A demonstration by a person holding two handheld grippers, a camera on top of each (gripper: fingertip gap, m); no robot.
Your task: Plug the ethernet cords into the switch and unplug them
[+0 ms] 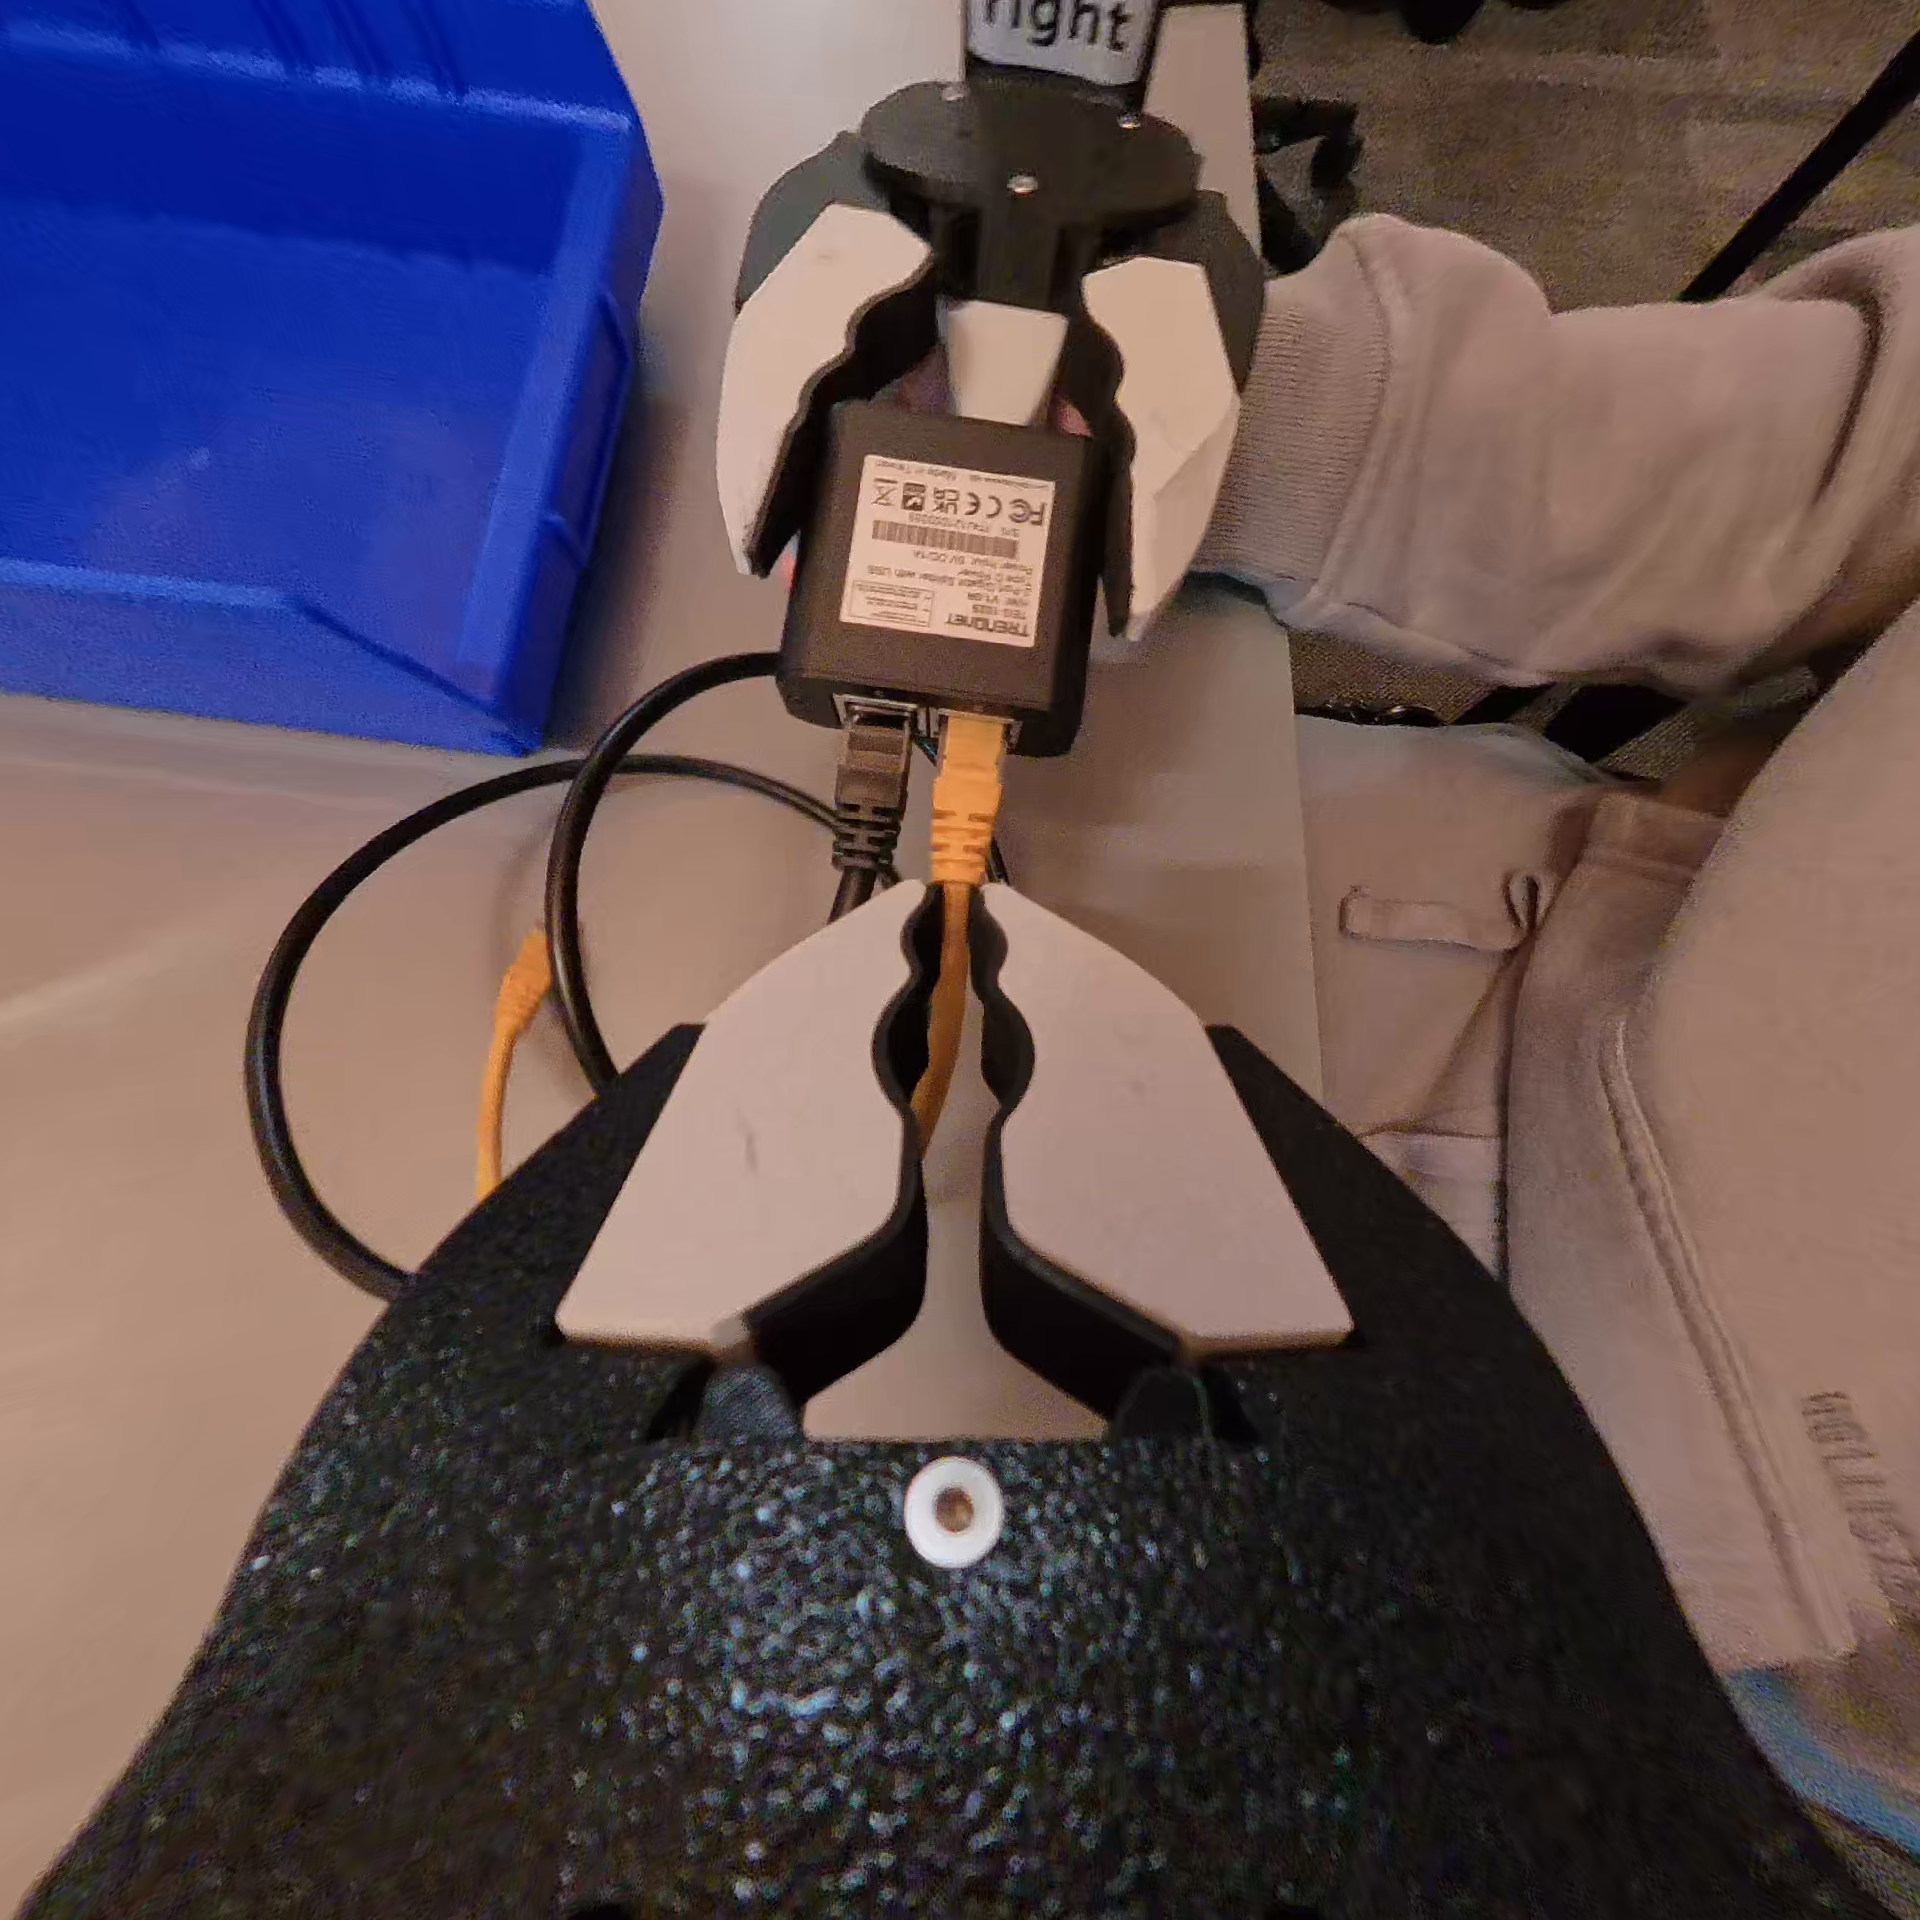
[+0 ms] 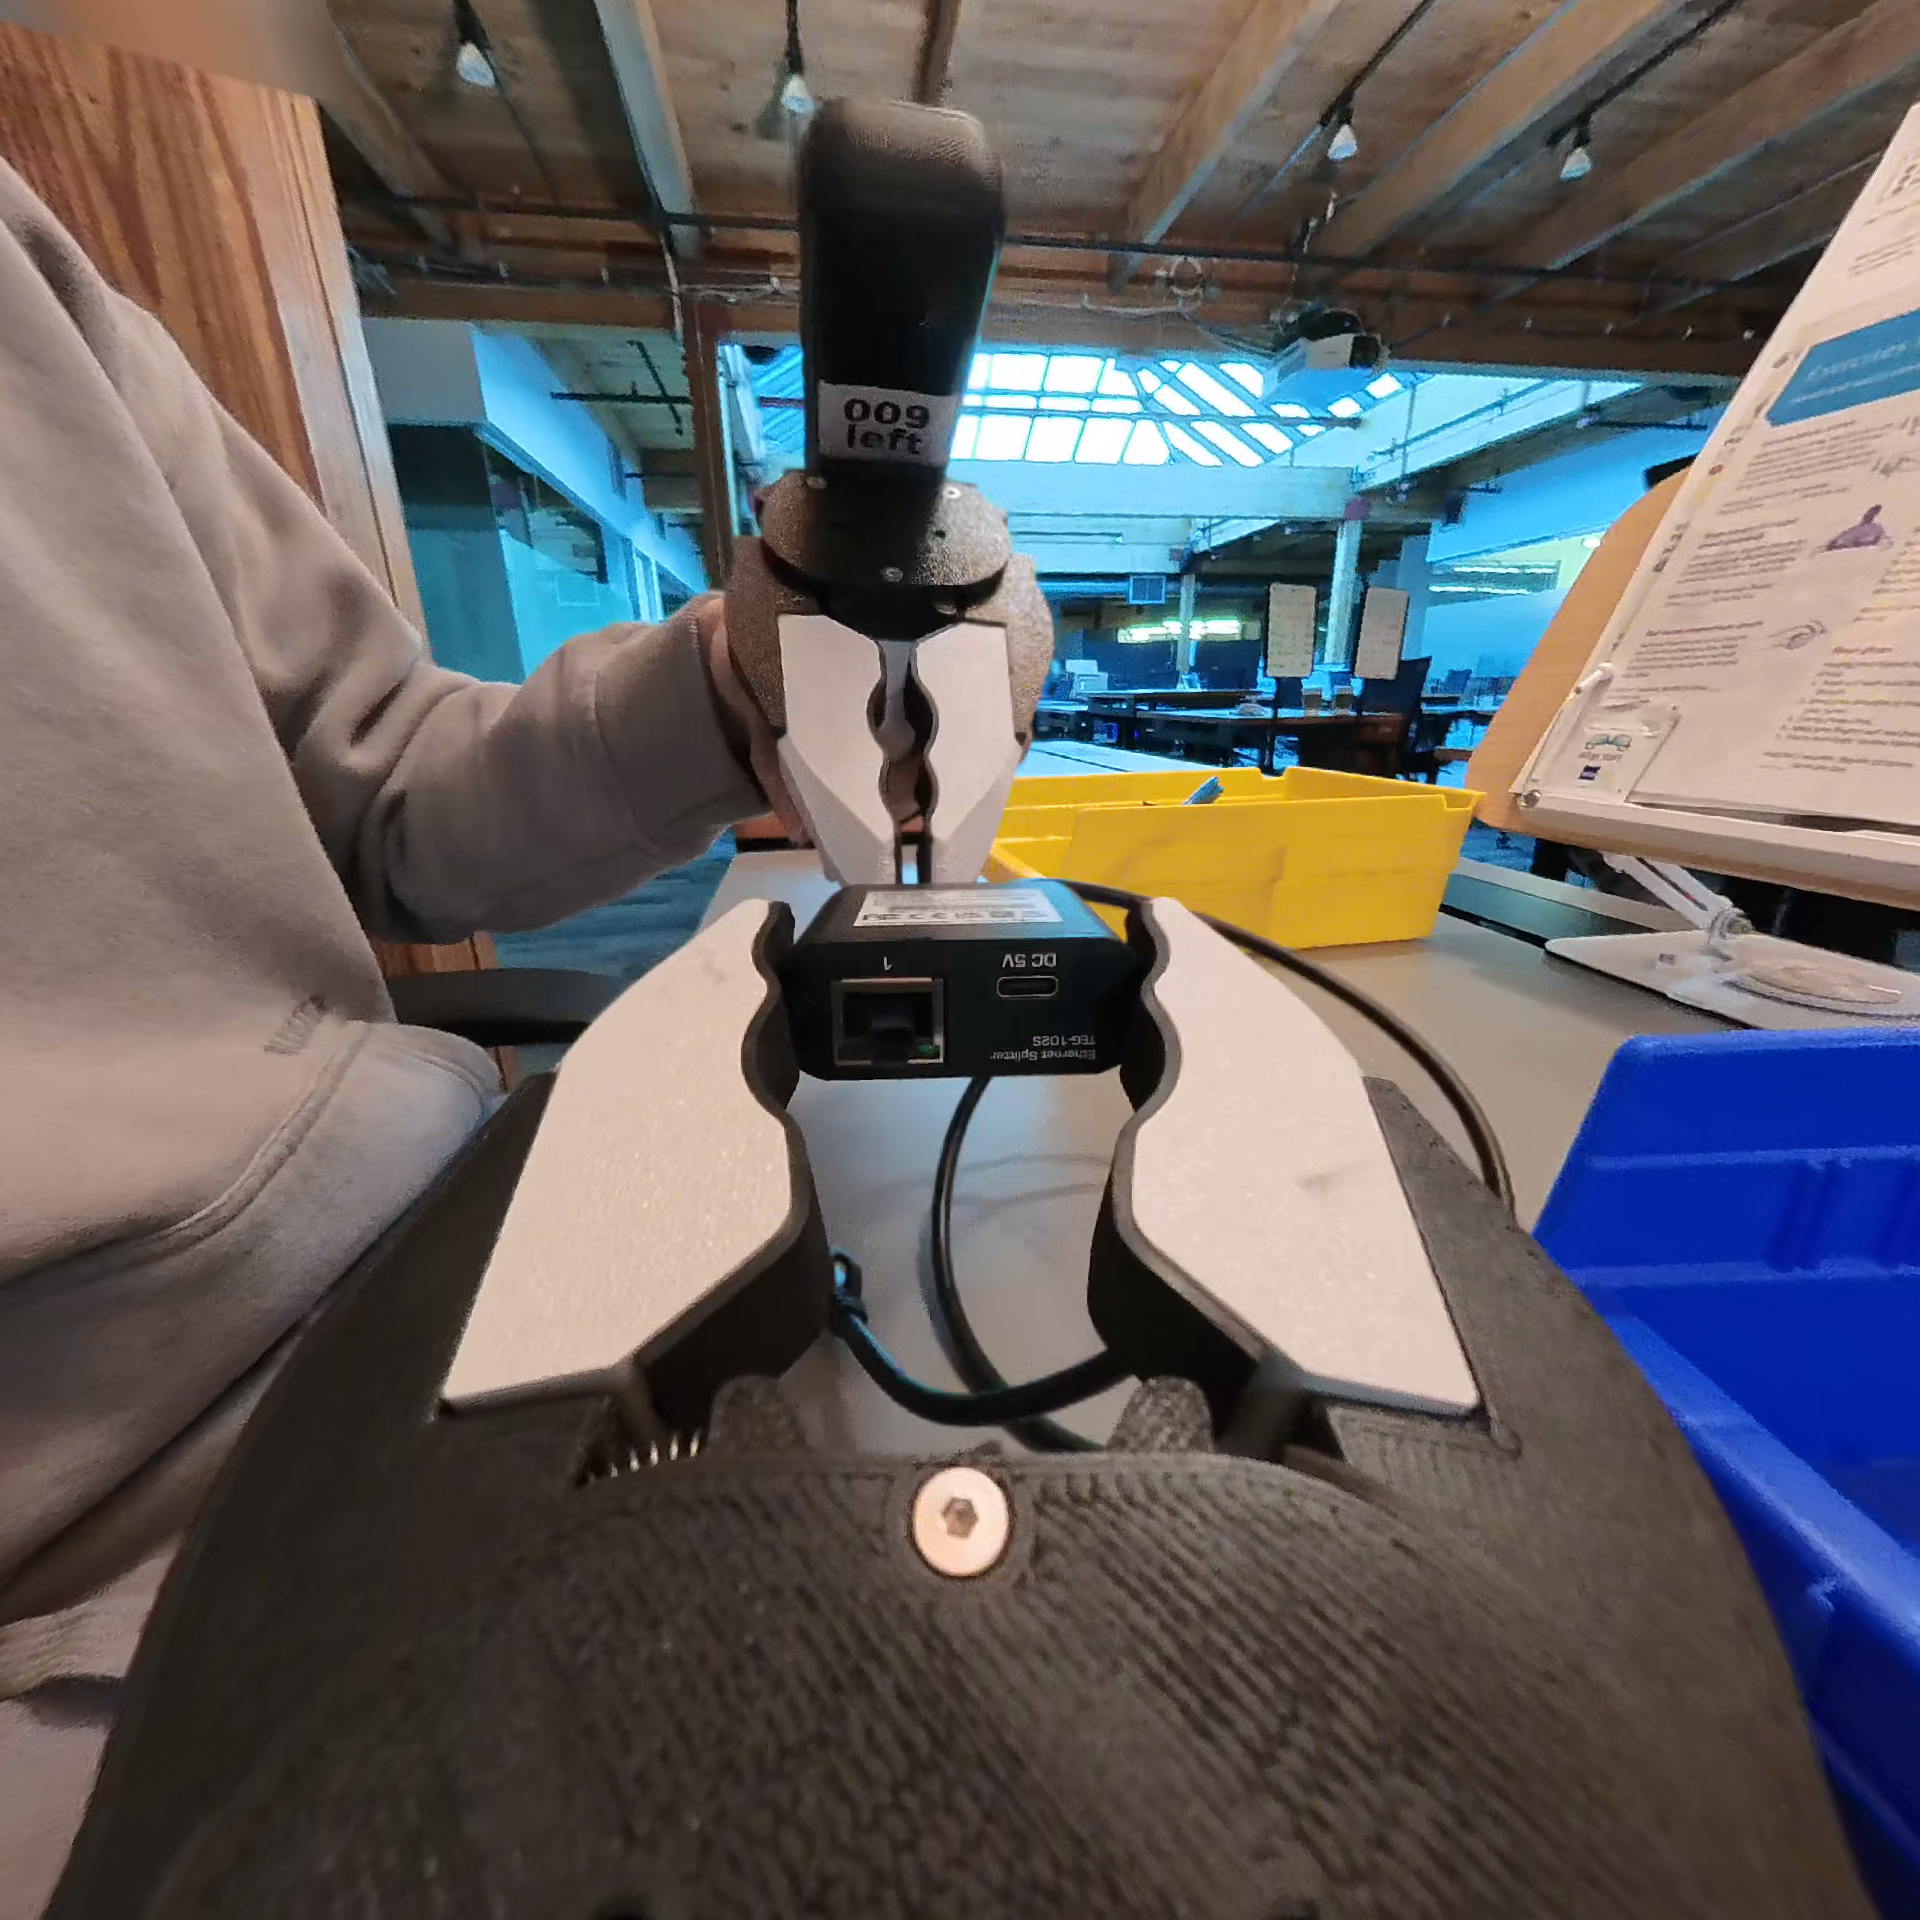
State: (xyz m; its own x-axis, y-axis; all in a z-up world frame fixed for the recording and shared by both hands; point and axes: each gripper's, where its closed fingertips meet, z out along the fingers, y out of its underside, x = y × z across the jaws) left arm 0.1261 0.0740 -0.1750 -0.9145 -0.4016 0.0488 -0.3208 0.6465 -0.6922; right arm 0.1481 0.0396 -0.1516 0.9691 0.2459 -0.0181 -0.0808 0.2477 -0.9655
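The switch is a small black box [image 1: 940, 582] with a white label on its upturned face, held off the table. My right gripper [image 2: 961, 935] is shut on the switch [image 2: 956, 982]; it shows in the left wrist view [image 1: 940, 561] clasping the box from the far side. A black cord plug [image 1: 871, 774] and an orange cord plug [image 1: 966, 784] sit in the two ports facing me. My left gripper [image 1: 954, 896] is shut on the orange cord [image 1: 951, 987] just behind its plug. The port [image 2: 886, 1020] facing the right wrist camera is empty.
A blue bin [image 1: 281, 343] stands at the left of the table, also seen in the right wrist view [image 2: 1756, 1299]. A yellow bin [image 2: 1247, 842] and a document stand [image 2: 1766, 582] lie beyond. The black cord loops on the table [image 1: 312, 1039]. A person's grey sleeve [image 1: 1507, 436] is at right. My right fingertips sit around 5 centimetres from my left ones.
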